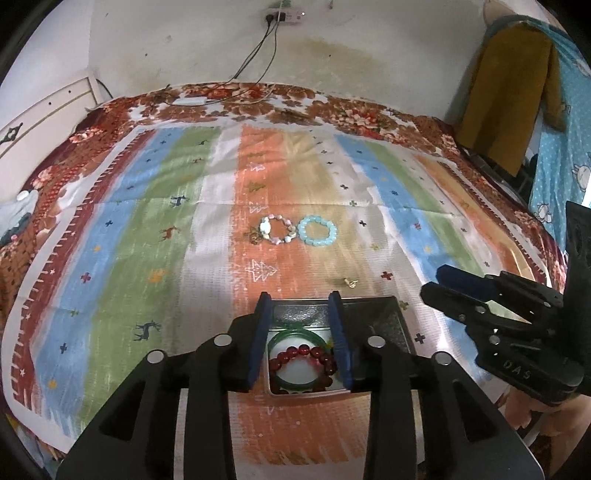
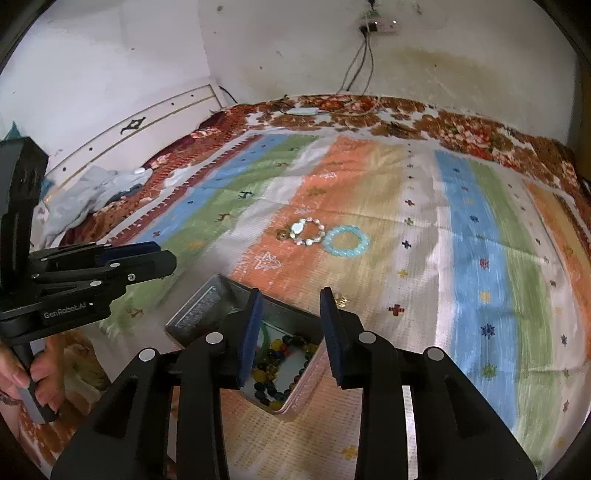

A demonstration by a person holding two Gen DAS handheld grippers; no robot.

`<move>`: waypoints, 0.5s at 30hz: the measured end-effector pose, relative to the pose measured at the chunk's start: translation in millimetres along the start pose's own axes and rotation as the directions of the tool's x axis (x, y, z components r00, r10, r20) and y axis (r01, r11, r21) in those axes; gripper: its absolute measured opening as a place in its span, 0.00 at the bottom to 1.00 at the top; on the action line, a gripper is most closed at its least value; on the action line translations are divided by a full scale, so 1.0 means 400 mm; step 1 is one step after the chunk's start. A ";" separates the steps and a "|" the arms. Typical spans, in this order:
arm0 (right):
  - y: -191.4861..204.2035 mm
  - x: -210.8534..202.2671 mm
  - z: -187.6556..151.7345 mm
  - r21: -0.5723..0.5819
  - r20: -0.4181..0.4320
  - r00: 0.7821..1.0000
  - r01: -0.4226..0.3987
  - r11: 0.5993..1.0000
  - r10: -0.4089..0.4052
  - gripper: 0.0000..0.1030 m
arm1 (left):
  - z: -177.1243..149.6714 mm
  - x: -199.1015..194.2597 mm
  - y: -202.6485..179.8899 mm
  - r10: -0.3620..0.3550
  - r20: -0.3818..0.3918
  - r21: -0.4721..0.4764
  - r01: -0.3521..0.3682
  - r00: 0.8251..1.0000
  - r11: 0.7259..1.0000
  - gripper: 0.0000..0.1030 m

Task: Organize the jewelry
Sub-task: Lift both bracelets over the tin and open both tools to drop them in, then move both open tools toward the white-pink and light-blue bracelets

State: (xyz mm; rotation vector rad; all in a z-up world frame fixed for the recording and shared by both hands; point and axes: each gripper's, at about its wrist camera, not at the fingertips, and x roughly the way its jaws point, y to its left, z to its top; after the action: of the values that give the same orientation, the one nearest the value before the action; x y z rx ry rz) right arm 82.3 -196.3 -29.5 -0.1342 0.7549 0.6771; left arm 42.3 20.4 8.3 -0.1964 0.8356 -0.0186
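Observation:
An open metal tin (image 1: 384, 317) (image 2: 201, 312) lies on the striped cloth near me. It holds a green bangle (image 1: 291, 334), a dark red bead bracelet (image 1: 306, 354) and a multicoloured bead string (image 2: 273, 354). Farther out on the cloth lie a pink-and-white stone bracelet (image 1: 277, 230) (image 2: 308, 232) and a light blue bead bracelet (image 1: 317, 230) (image 2: 346, 242), side by side. A small gold piece (image 1: 350, 282) lies just beyond the tin. My left gripper (image 1: 301, 295) is open and empty above the tin. My right gripper (image 2: 291, 293) is open and empty over the tin's right side.
The striped cloth (image 1: 147, 221) covers a floral bedspread (image 1: 332, 107). A wall with a socket and cables (image 1: 280, 16) is behind. A white headboard (image 1: 48, 110) stands left. Clothes (image 1: 509, 92) hang right. A grey garment (image 2: 92, 195) lies at the bed's left edge.

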 end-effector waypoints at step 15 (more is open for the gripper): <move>-0.073 0.042 0.021 0.084 -0.041 0.999 0.037 0.996 -0.034 0.42 | 0.053 0.074 0.034 0.062 -0.053 -0.012 -0.062 0.997 0.998 0.41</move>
State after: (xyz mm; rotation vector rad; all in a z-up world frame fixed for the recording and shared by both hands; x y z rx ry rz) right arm 113.9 -207.7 -38.2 -0.0836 0.8166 0.6090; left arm 76.9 34.5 -2.0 -0.1832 0.8942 0.0402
